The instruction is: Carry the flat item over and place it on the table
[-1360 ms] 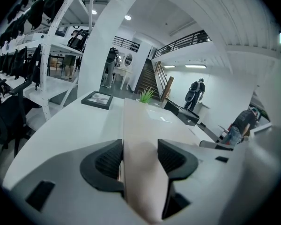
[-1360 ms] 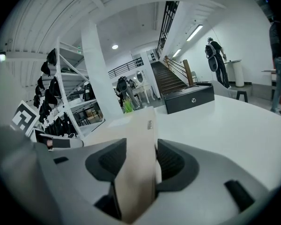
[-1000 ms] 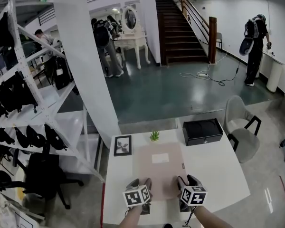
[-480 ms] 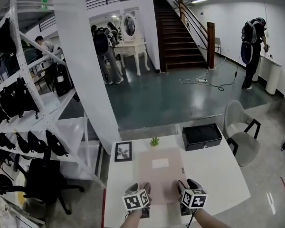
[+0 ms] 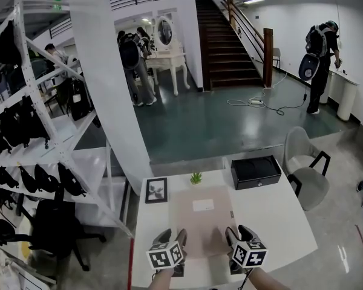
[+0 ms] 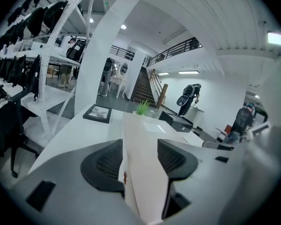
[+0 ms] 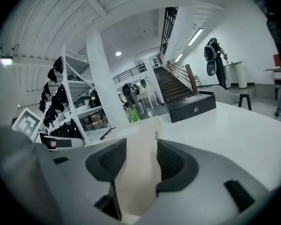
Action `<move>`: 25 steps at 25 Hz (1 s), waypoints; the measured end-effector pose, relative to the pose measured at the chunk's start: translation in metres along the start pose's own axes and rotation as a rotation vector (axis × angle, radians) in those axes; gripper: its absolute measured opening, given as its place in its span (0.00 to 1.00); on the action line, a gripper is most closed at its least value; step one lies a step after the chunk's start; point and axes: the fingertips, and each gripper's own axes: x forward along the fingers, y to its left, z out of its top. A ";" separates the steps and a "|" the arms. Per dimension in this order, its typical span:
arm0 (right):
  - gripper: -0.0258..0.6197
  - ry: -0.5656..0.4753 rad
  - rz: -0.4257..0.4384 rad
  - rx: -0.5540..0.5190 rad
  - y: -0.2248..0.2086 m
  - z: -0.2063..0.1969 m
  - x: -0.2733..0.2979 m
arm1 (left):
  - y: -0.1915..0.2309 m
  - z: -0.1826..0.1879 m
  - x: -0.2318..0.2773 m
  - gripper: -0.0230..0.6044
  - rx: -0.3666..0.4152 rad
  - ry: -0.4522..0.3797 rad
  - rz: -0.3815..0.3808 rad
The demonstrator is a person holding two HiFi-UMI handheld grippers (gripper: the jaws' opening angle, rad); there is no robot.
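Near edge of the counter (image 5: 278, 216): flat item (image 5: 201, 219) looks down, long axis running far. Left hand-held gripper (image 5: 173, 239) and right hand-held gripper (image 5: 235, 235) each clamp its near edge, equally close; I'd release next.

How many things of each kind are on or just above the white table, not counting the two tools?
picture frame: 1
small green plant: 1
black box: 1
flat beige board: 1
Total: 4
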 end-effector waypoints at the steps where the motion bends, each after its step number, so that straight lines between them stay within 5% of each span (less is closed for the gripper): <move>1: 0.35 -0.007 0.002 -0.003 0.002 0.002 -0.005 | -0.002 0.002 -0.004 0.40 0.000 -0.011 -0.008; 14: 0.22 -0.110 0.095 0.013 0.045 0.021 -0.054 | -0.022 0.001 -0.047 0.28 0.049 -0.059 -0.083; 25: 0.07 -0.164 0.097 0.056 0.062 0.022 -0.084 | -0.023 -0.005 -0.077 0.11 0.003 -0.093 -0.121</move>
